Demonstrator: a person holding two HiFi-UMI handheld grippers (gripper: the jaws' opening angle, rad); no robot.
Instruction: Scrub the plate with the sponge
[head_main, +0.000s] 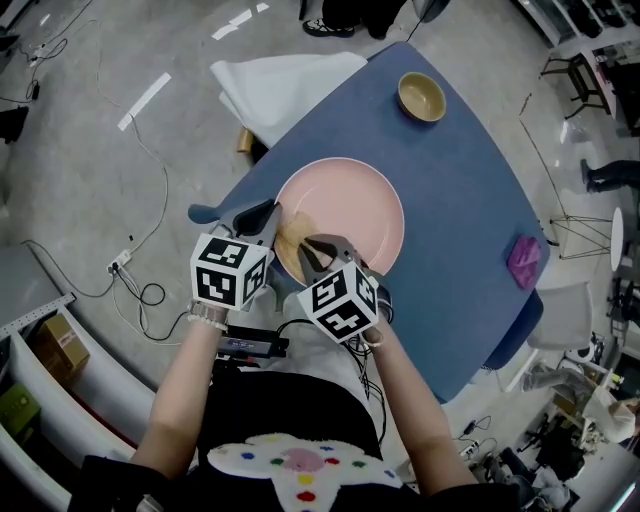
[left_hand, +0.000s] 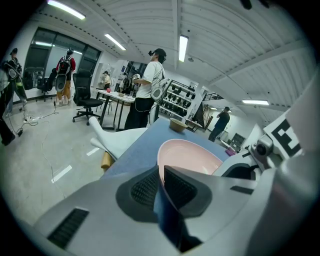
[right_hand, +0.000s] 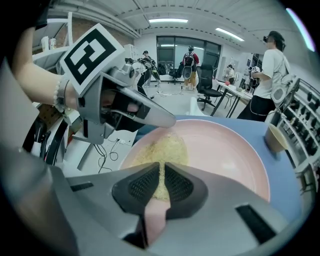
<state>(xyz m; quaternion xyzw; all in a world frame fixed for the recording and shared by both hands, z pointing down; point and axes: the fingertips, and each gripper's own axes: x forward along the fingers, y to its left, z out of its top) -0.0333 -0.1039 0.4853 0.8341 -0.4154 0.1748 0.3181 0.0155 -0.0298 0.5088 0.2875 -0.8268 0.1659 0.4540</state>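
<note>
**Plate pinned, sponge on the near rim: scrubbing step in hand**

Head view: the left tongs (head_main: 262, 214) reach to the near-left rim of the pink plate (head_main: 352, 205), which lies on the blue table (head_main: 455, 200). Just to their right, the right tongs (head_main: 325, 246) point down onto a tan sponge (head_main: 290, 250) lying flat on the plate's near-left part. A wooden bowl (head_main: 421, 96) sits well beyond both tongs, near the far edge of the table, and a small purple thing (head_main: 524, 260) lies far off to the right of the right tongs.

Left gripper view: the jaws stand almost together, and the plate's rim runs in between their pads, so they look clamped on the plate's edge. The rest of the plate spreads ahead and to the right of the tips.

Right gripper view: the jaws are closed on the near edge of the thin sponge, which spreads forward from their tips over the plate's surface. The left tongs come in from the left, their tip over the rim just beyond the sponge.

Judgement: this is the scrub itself, with one pair of tongs steadying the plate and the other working the sponge. The next move calls for pushing the sponge forward and right across the bare pink middle, pressing down while the left tongs hold the rim firm so the plate does not slide or tip.
</note>
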